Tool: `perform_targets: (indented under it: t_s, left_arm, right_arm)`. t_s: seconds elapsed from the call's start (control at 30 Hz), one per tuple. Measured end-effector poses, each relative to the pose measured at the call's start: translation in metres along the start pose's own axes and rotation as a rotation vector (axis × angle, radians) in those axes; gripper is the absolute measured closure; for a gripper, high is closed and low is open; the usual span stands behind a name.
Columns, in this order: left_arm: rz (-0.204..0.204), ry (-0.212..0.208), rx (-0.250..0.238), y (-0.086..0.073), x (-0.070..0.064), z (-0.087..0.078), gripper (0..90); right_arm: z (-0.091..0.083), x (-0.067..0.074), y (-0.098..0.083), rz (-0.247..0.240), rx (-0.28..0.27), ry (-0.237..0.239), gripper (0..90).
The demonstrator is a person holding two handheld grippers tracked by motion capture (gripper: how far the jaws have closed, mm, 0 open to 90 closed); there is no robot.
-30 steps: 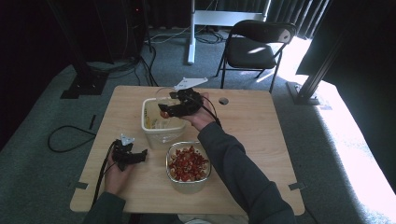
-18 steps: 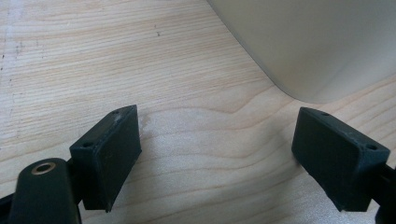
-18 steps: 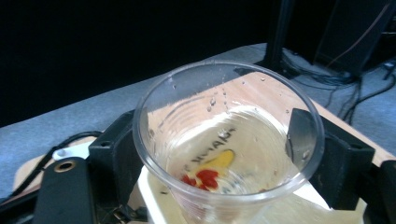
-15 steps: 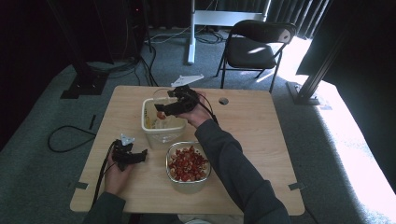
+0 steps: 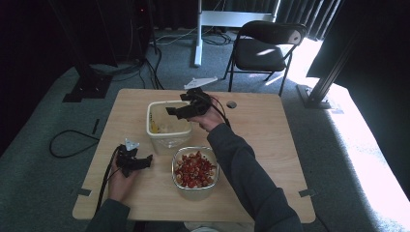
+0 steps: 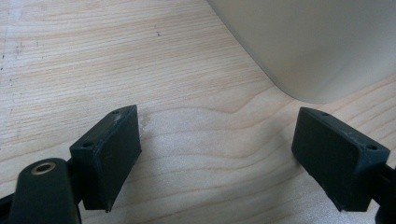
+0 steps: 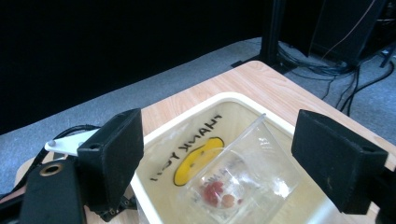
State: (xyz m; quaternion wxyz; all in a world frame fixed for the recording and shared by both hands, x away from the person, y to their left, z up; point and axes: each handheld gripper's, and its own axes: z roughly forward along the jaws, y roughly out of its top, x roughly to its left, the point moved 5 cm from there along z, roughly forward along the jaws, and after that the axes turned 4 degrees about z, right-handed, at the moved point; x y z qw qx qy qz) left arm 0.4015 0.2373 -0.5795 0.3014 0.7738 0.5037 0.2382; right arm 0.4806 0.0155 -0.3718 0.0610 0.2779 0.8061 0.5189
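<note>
I have the right gripper [image 5: 180, 110] held above the far side of the cream tub [image 5: 167, 143], which stands on the wooden table [image 5: 270, 159] just behind the glass bowl of red pieces [image 5: 195, 169]. Its jaws have just been opening and now stand wide, with nothing pressed between the pads. In the right gripper view, I look down between the two black pads [image 7: 112, 154] into the tub [image 7: 184, 140], whose bottom carries a yellow smiling face and mirrored lettering. A clear plastic cup [image 7: 243, 175] lies on its side in there, mouth toward the far rim, with a few red and pale bits sitting near its base. The cup is free of the jaws and rests on the tub's floor. My left gripper [image 5: 137, 162] sits low on the table at the near left, just beside the tub's near left corner, with its grey plate on top and its cable trailing back past my sleeve. In the left gripper view, its jaws are spread wide over bare wood grain [image 6: 187, 116], holding nothing, and the rounded corner of the cream tub [image 6: 322, 46] rises at the upper right, close to the right pad [image 6: 336, 158] but not touching it. A black folding chair [image 5: 266, 48] stands beyond the table on the grey carpet.
</note>
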Motion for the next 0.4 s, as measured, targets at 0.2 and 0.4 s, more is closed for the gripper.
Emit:
perform_targets:
  t_s: [0.2,0.4]
  left_arm:
    - [0.000,-0.001,0.001,0.000,0.000,0.000,16.2]
    - [-0.001,0.001,-0.001,0.000,0.000,0.000,16.2]
  right_arm:
    - [-0.024,-0.012,-0.010,0.009,-0.023,-0.026,18.3]
    - [-0.049,-0.031,-0.026,0.034,-0.033,-0.078,18.9]
